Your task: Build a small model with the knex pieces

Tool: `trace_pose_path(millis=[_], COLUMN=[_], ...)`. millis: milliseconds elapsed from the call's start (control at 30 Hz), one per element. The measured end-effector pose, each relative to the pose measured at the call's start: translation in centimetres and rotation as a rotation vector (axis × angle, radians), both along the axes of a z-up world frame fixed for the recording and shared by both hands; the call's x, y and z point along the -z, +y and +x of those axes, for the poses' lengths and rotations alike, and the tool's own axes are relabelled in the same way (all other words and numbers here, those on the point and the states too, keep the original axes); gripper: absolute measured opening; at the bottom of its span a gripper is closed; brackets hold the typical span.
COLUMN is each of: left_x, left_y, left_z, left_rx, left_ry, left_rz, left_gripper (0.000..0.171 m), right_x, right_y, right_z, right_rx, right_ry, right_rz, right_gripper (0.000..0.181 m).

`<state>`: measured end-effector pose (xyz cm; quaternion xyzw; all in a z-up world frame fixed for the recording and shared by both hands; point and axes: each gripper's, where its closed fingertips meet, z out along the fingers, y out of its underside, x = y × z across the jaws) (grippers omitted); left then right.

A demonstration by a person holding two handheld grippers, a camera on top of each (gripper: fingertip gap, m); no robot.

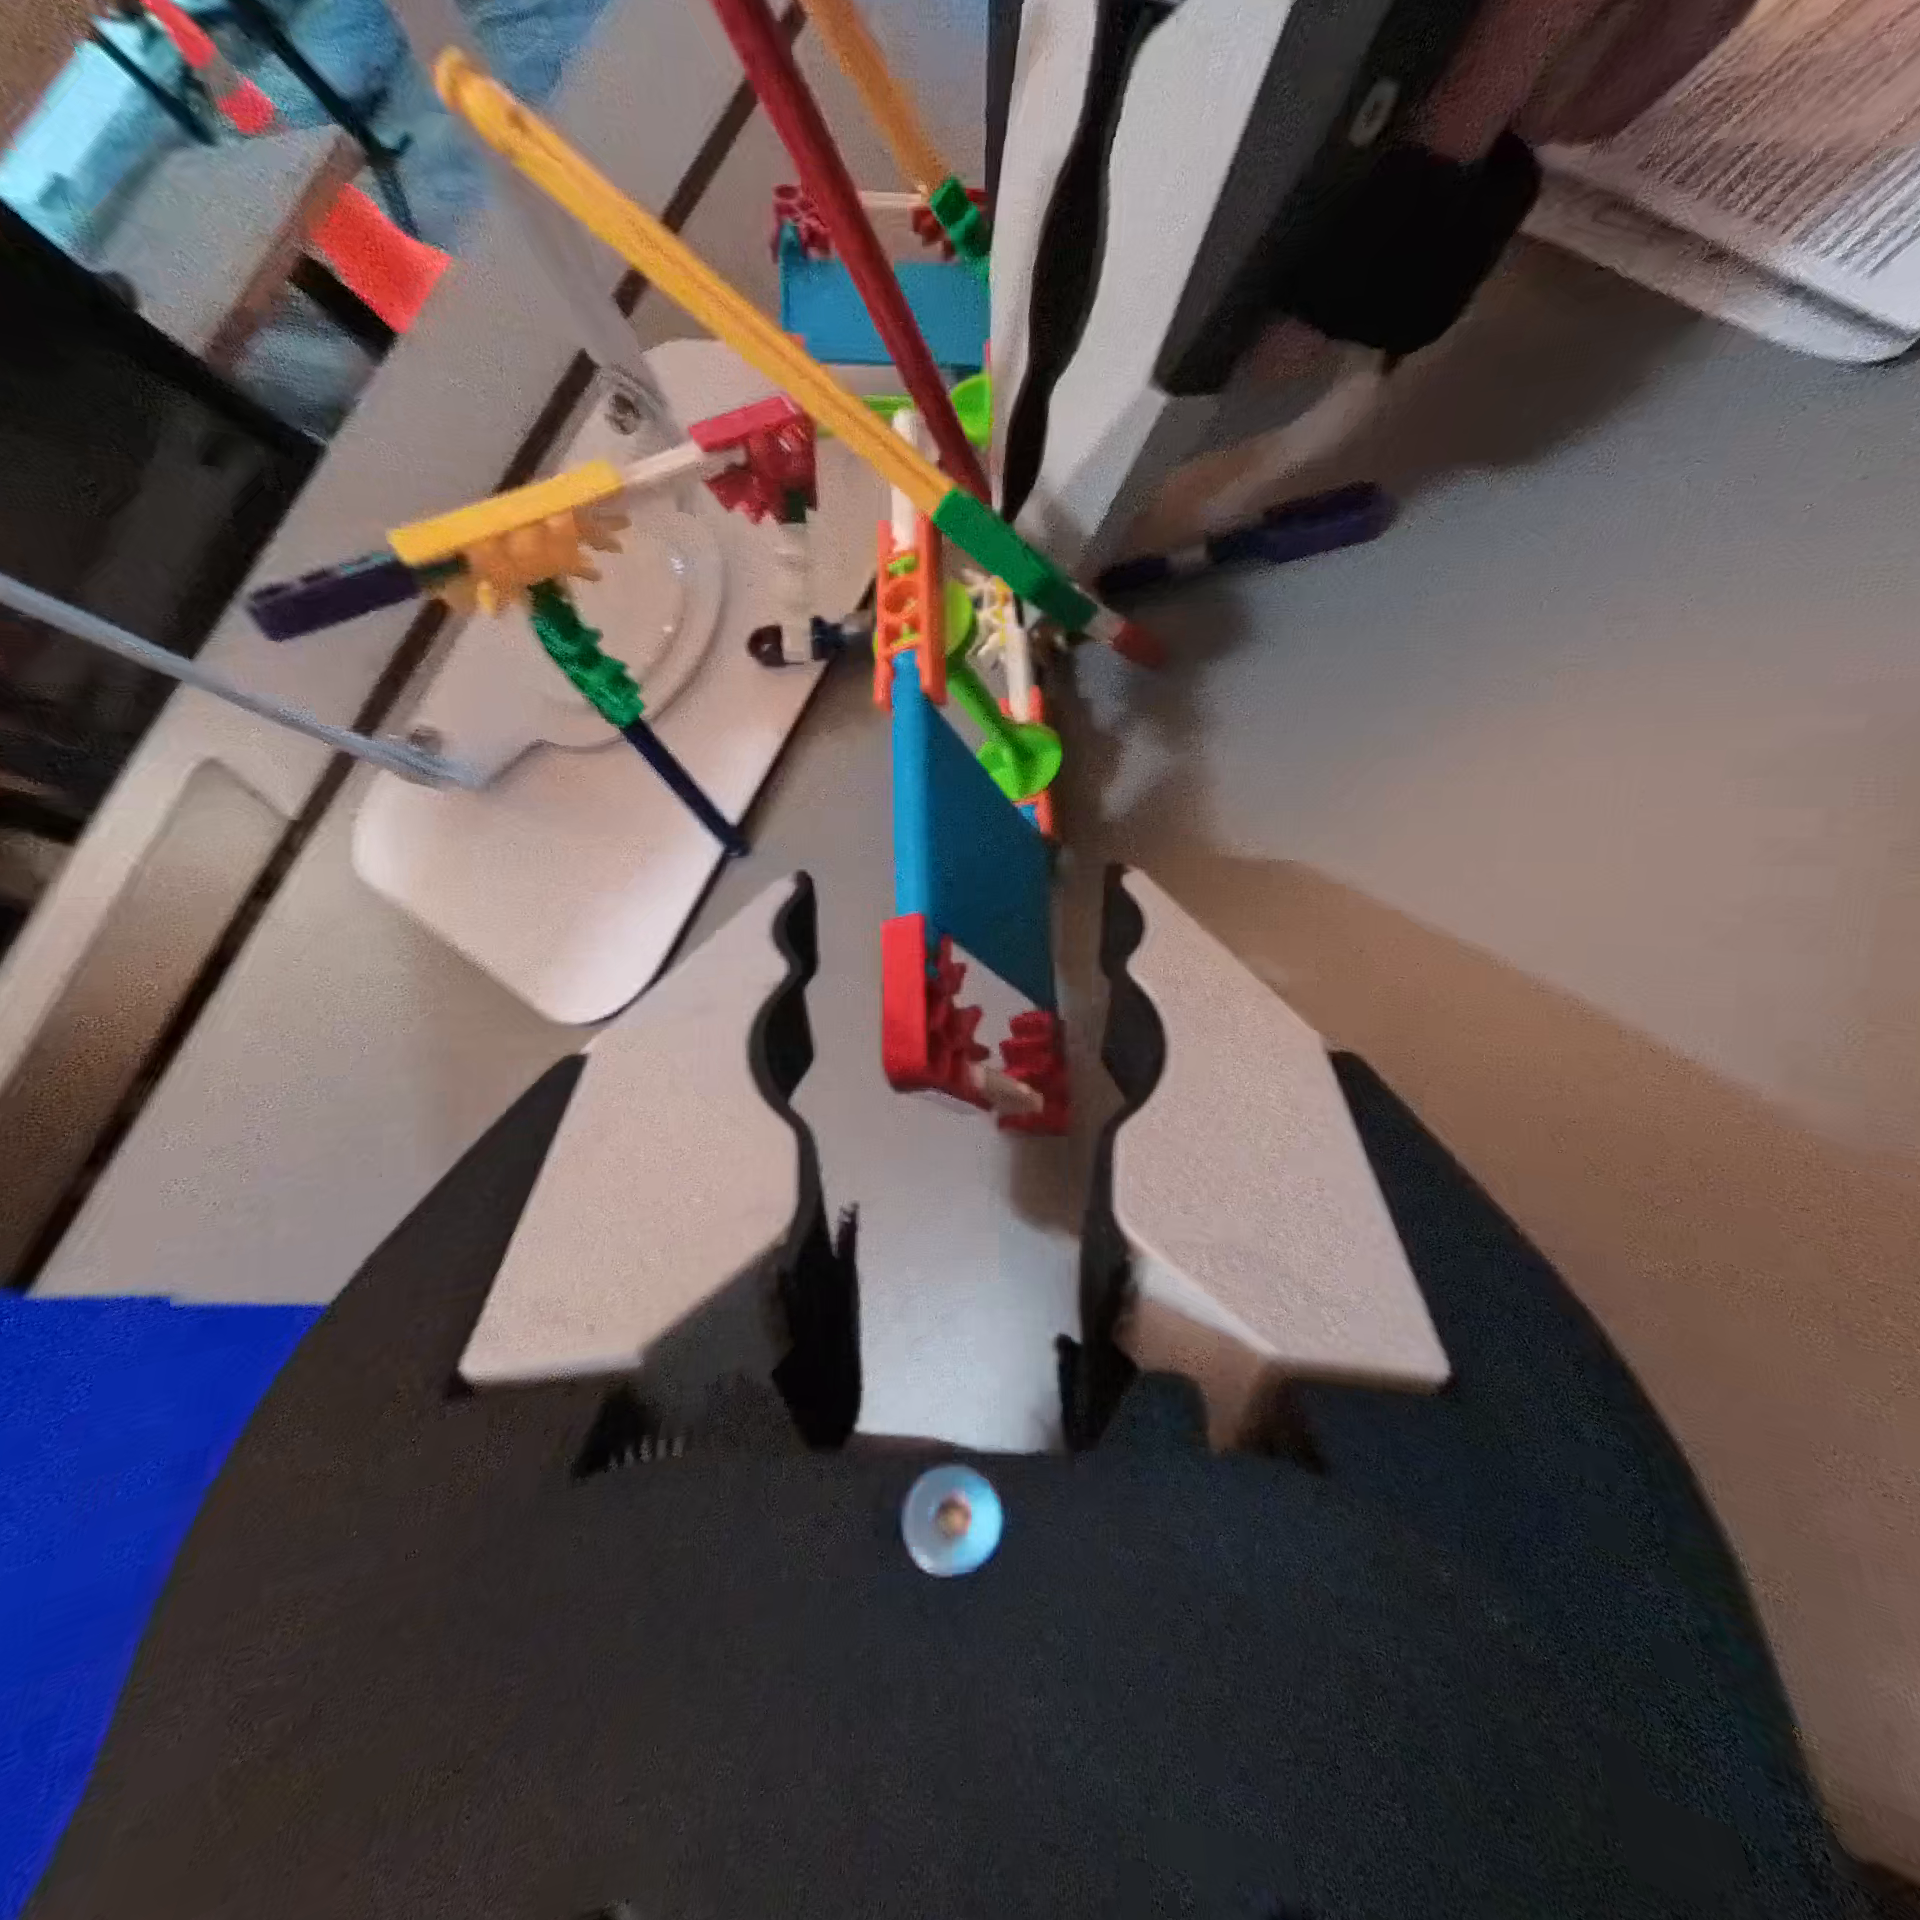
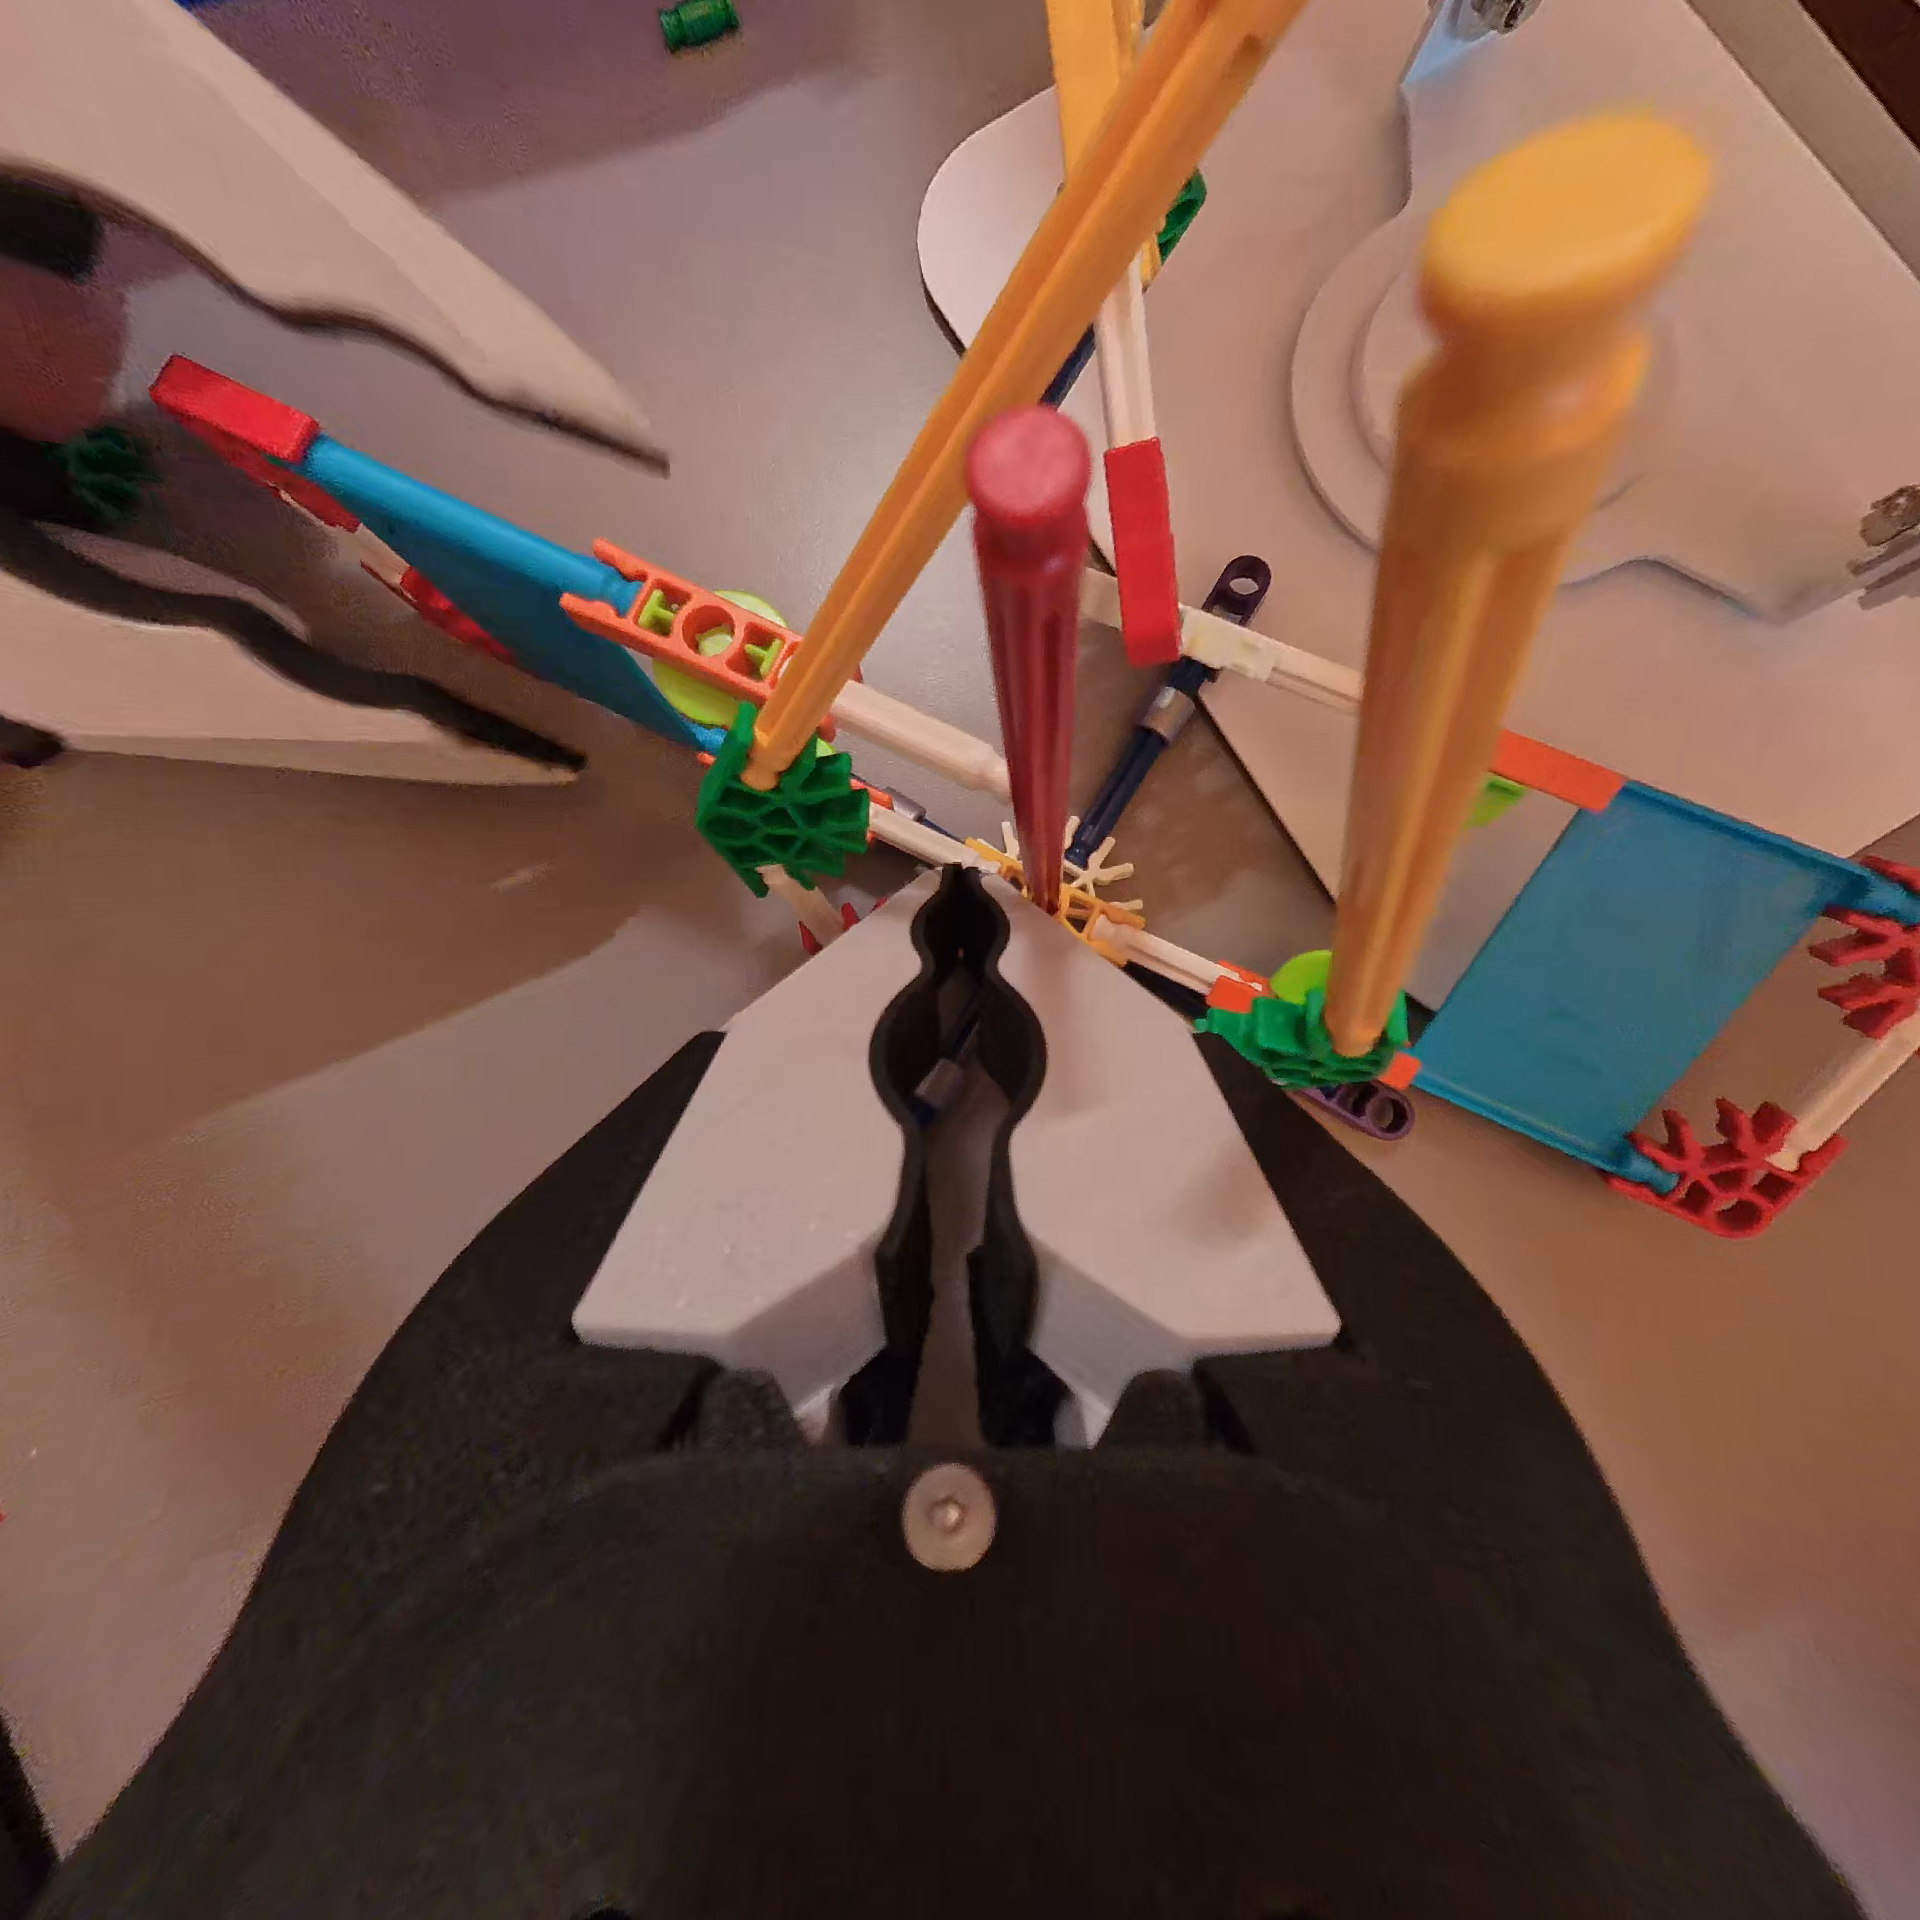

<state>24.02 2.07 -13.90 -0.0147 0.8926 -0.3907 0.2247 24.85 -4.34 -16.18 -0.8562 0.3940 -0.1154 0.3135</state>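
Observation:
A colourful rod-and-connector toy model [image 1: 935,623] stands on the grey table. Red [image 2: 1029,644] and yellow [image 2: 1455,644] rods rise from its white hub [image 2: 1081,883]. My left gripper [image 1: 958,883] is open. Its fingers straddle one blue panel [image 1: 977,873] with red corner connectors [image 1: 956,1029], close beside it. That gripper also shows in the right wrist view [image 2: 613,613]. My right gripper [image 2: 956,878] is shut on a thin dark blue rod [image 2: 951,1060] next to the hub. It shows from the side in the left wrist view [image 1: 1049,416].
A white stand base with a clear dome [image 1: 582,790] lies behind the model, also in the right wrist view [image 2: 1621,436]. A second blue panel [image 2: 1621,977] sticks out to the right. A loose purple piece [image 1: 1288,540] and a green spool [image 2: 698,21] lie on the table. Printed papers [image 1: 1745,187] lie far right. Across from one pair of fingers to the other is roughly 8 cm.

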Motion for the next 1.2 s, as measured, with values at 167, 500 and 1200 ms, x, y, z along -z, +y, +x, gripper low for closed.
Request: trace_pose_path(millis=[167,500,1200], left_x=[1.3,1.5,2.0], left_y=[-1.2,-1.3,-1.5], left_z=[-0.5,-0.2,0.1], left_rx=[0.067,0.084,0.086], left_ry=[0.097,0.197,0.249], left_rz=[0.006,0.034,0.079], left_gripper=[0.003,0.0,0.0], right_x=[-0.1,-1.0,-0.4], right_y=[0.0,-0.2,-0.3], right_z=[0.0,0.9,1.5], right_rx=[-0.005,0.013,0.059], right_ry=[0.0,-0.068,-0.074], right_rz=[0.013,0.043,0.004], right_gripper=[0.0,0.0,0.0])
